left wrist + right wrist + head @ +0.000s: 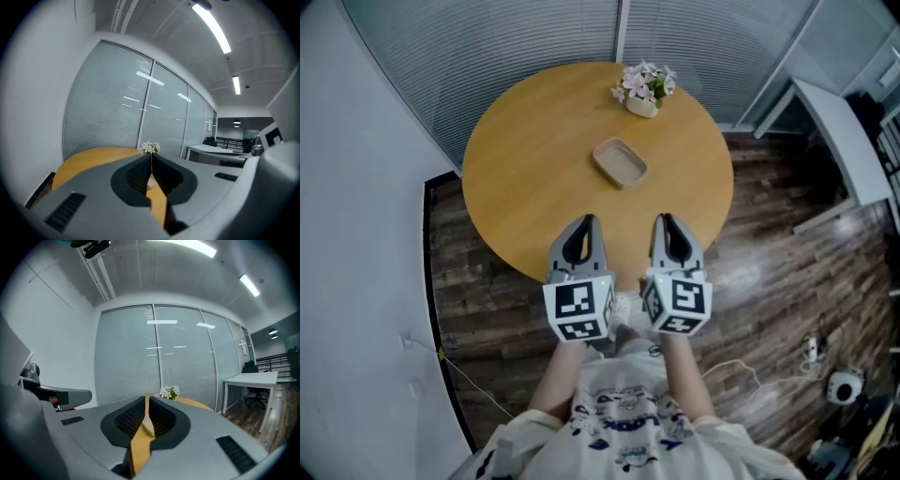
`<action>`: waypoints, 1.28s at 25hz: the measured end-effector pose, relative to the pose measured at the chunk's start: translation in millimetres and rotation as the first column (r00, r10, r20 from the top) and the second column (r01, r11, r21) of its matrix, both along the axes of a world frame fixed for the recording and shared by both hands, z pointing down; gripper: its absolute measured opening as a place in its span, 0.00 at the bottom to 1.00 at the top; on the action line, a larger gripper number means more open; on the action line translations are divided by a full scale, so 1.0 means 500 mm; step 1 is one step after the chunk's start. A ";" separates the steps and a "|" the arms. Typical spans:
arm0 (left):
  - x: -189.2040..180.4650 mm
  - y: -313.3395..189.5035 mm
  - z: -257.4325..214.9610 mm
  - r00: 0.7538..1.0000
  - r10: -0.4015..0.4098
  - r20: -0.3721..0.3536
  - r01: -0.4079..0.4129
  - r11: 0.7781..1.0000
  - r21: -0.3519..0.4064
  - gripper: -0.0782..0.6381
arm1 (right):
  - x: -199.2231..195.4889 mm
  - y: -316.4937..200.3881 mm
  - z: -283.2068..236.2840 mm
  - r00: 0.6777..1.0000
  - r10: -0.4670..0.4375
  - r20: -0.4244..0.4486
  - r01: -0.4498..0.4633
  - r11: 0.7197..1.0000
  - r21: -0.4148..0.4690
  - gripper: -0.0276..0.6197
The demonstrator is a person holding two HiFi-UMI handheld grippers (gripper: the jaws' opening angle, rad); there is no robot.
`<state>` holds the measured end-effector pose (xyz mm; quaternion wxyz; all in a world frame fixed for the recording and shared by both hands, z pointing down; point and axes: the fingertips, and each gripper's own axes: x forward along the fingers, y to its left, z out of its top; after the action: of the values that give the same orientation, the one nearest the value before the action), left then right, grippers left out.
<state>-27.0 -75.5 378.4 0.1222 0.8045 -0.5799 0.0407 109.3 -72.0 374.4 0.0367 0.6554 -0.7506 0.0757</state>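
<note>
A: How do the claws stand?
B: I see the left gripper (584, 221) and the right gripper (666, 219) both clenched, empty, over the near edge of the table (525, 169).
A: And the dish (620, 161)?
B: At 12 o'clock from them, apart, untouched I judge. The flower pot (644, 89) is farther, at 1 o'clock. Nothing is begun.

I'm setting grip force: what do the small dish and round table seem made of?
Dish: likely wood or bamboo, matte pale tan, thick rounded rim. Table: wood or wood-look laminate, smooth satin honey-coloured top; grain too faint to decide.
</note>
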 end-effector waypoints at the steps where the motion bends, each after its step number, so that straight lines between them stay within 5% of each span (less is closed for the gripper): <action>1: 0.004 -0.014 0.002 1.000 -0.006 -0.004 0.006 1.000 -0.006 0.12 | 0.003 -0.016 -0.001 1.000 -0.007 0.000 0.007 1.000 -0.002 0.09; 32: 0.017 -0.273 0.060 0.981 -0.193 0.027 0.195 0.973 -0.124 0.12 | 0.086 -0.331 0.090 0.994 -0.101 0.034 0.105 0.988 -0.118 0.09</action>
<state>-18.4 -211.9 408.4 0.1718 0.7342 -0.6529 0.0712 152.3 -237.7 419.6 0.0692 0.6113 -0.7780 0.1276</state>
